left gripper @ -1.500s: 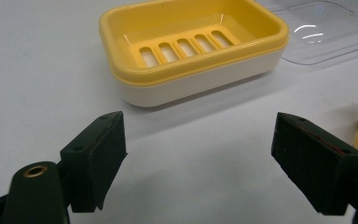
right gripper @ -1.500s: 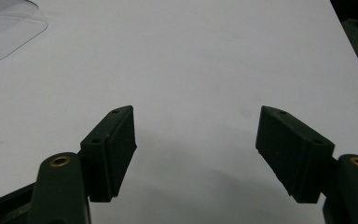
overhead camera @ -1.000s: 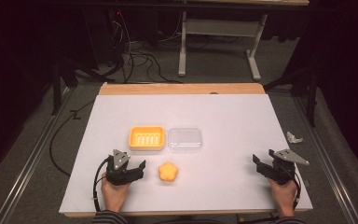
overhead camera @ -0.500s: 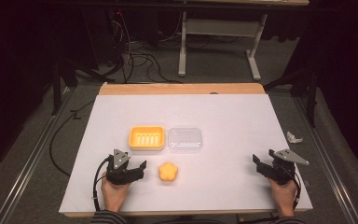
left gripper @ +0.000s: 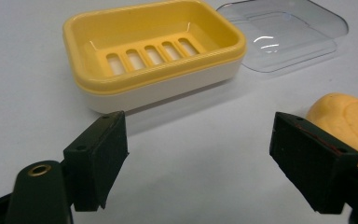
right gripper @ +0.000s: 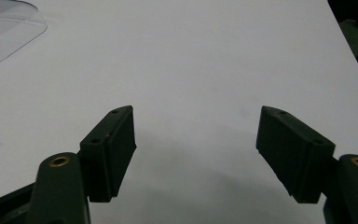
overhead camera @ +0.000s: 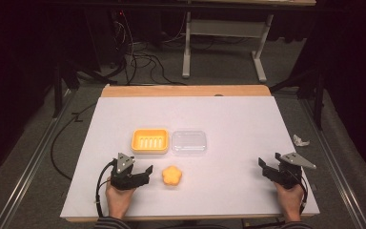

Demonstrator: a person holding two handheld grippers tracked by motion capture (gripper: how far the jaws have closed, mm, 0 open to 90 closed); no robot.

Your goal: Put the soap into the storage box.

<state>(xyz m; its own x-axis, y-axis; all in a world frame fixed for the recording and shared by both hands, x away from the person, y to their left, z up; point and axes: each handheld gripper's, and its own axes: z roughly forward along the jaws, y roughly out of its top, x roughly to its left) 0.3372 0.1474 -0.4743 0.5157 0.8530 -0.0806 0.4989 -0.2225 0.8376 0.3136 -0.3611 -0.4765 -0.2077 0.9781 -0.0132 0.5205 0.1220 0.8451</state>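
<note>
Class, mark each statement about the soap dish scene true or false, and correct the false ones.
1. The yellow soap dish is empty. True.
2. The clear lid sits on top of the soap dish. False: it lies on the table beside the dish, on its right in the high view.
3. The orange flower-shaped soap lies nearer the left gripper than the right gripper. True.
4. The left gripper is shut on the soap. False: its jaws are open, with the soap just outside one jaw.
5. The right gripper's jaws are open over bare table. True.
</note>
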